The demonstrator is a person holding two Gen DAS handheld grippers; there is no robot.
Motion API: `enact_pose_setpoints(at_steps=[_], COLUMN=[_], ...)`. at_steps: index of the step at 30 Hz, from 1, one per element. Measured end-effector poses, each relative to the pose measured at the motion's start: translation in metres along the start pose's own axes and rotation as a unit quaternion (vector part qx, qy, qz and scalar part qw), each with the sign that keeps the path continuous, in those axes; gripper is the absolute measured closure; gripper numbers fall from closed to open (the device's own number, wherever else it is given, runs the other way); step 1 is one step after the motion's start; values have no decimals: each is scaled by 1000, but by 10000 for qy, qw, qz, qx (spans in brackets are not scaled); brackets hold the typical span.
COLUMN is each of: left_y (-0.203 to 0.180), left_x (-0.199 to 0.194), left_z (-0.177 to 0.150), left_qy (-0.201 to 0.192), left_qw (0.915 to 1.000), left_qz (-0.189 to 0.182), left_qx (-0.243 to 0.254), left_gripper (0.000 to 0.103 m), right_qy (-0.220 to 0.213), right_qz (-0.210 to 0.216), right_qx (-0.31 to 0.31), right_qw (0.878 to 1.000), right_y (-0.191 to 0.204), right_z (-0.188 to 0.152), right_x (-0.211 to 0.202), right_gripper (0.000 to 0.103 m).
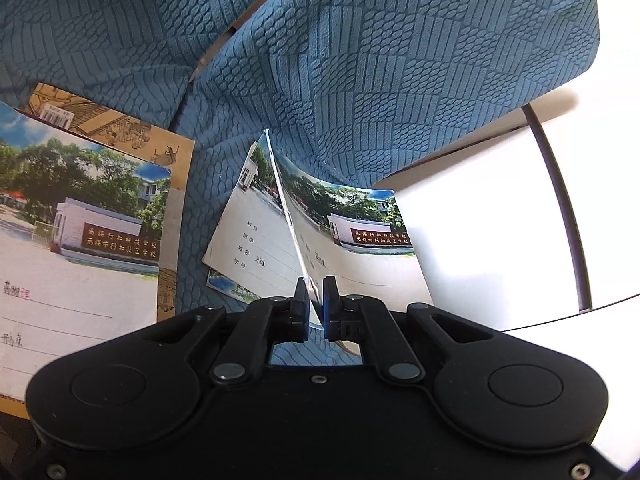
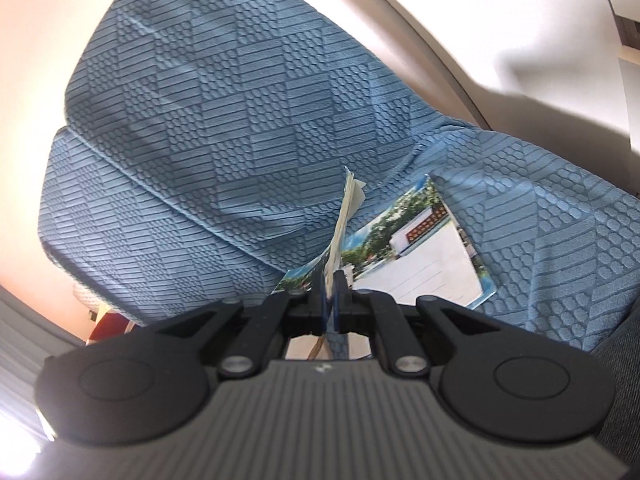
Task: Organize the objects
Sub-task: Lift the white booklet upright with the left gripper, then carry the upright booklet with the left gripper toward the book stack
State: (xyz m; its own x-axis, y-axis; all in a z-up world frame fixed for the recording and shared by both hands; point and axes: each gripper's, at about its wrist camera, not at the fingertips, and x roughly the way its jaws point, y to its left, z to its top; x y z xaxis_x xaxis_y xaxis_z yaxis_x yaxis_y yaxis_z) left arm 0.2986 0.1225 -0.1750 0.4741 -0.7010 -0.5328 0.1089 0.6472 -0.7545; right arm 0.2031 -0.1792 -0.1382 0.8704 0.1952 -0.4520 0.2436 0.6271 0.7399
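In the left wrist view my left gripper (image 1: 315, 294) is shut on the edge of a thin school notebook (image 1: 360, 236) with a photo cover, lifted off the blue sofa seat (image 1: 360, 80). Another like notebook (image 1: 248, 240) lies under it. Further left, a notebook (image 1: 72, 248) lies on a brown illustrated book (image 1: 120, 128). In the right wrist view my right gripper (image 2: 330, 292) is shut on a notebook seen edge-on (image 2: 347, 208), held above the sofa. Behind it a notebook (image 2: 424, 256) lies flat on the cushion.
The sofa has blue textured cushions (image 2: 240, 120). A white surface with a thin dark rail (image 1: 560, 200) lies to the right of the sofa edge in the left wrist view. A pale wall (image 2: 32, 60) shows left of the backrest.
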Motion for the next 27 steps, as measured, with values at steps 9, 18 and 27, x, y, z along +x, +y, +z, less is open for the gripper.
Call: enact_pose_setpoints(at_steps=[9,18,27], left_y=[3,16,39], left_x=[-38,-88,-131], left_z=[10,25,37], left_qy=[-178,-478,-803], left_qw=[9997,9987,9963], left_qz=[-97,-82,-1], left_qx=[-99,-182,-297], left_gripper=[98,97,97], right_qy=[58,212,433], right_qz=[226,541,752], right_qx=[-215,-391,-563], right_qw=[9995,9975,9946], right_y=[30,72,109], right_z=[-1,-13,-34], right_x=[-7,-3,11], right_gripper=[97,97,97])
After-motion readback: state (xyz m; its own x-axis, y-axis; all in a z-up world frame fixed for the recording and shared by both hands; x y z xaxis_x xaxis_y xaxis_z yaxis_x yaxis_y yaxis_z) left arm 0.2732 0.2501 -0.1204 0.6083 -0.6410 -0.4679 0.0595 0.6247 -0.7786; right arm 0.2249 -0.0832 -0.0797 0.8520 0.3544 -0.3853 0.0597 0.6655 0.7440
